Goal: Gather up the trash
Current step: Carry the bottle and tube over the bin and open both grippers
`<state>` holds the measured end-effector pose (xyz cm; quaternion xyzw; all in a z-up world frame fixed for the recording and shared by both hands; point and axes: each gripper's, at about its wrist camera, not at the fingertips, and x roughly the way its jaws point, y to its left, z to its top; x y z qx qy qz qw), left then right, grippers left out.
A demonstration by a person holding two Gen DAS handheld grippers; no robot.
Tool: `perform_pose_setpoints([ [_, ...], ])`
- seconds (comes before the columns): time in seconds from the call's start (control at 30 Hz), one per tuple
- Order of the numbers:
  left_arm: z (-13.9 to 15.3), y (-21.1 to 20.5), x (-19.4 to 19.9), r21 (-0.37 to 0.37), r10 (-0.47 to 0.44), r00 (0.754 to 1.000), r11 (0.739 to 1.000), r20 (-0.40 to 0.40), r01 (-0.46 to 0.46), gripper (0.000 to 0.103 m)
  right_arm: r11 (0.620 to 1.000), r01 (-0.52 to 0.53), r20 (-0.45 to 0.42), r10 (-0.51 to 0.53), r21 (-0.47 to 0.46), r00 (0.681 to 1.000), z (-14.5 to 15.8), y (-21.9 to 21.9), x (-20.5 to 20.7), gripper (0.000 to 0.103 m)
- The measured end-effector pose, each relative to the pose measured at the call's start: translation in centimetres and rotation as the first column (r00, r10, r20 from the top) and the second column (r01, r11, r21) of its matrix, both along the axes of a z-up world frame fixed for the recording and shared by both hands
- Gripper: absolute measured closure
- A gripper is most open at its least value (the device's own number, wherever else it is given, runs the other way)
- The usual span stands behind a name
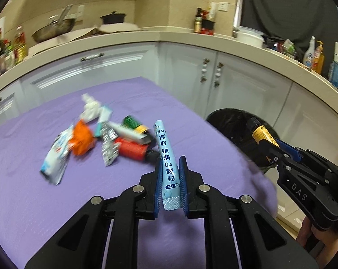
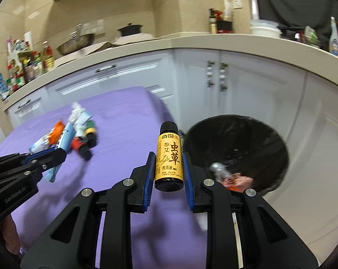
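— Two grabs at once! Your left gripper (image 1: 170, 179) pinches a blue sachet (image 1: 166, 159) above the purple cloth (image 1: 34, 201).
— And the right?
— Your right gripper (image 2: 169, 174) clamps a small yellow bottle (image 2: 169, 157) beside the black bin (image 2: 258, 139); other trash (image 1: 97, 139) lies piled on the cloth.

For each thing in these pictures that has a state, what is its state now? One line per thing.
left gripper: shut on the blue sachet, lifted off the table.
right gripper: shut on the small bottle, cap on, upright.
trash bin: open, black liner, some trash already inside.
trash pile: lying loose on the purple cloth.
cabinet doors: closed.
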<state>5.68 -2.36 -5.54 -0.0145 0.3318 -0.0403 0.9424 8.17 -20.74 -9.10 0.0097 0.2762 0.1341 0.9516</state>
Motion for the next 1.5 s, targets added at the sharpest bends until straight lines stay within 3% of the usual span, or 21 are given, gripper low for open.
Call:
perform_pose_setpoints([
  [0.43, 1.1, -8.3, 5.2, 0.016, -0.152, 0.987, 0.988, 0.052, 0.151, 0.088, 0.988, 0.155, 0.033, -0.155, -0.011, 0.987, 0.1, -7.4, 3.4, 0.080],
  [0.9, -0.7, -14.1, 10.9, 0.043, -0.206, 0.978, 0.978, 0.028, 0.205, 0.087, 0.975, 0.221, 0.000, -0.221, 0.009, 0.975, -2.2, -11.7, 8.2, 0.080],
  [1.17, -1.8, -14.3, 12.3, 0.038, -0.187, 0.982, 0.981, -0.022, 0.188, 0.059, 0.966, 0.257, -0.016, -0.257, 0.020, 0.966, -3.3, -12.5, 9.3, 0.073],
  [1.5, -0.8, -12.1, 10.8, 0.049, -0.157, 0.988, 0.986, 0.006, 0.156, 0.057, 0.968, 0.249, -0.009, -0.249, 0.026, 0.969, -2.2, -11.3, 7.9, 0.072],
])
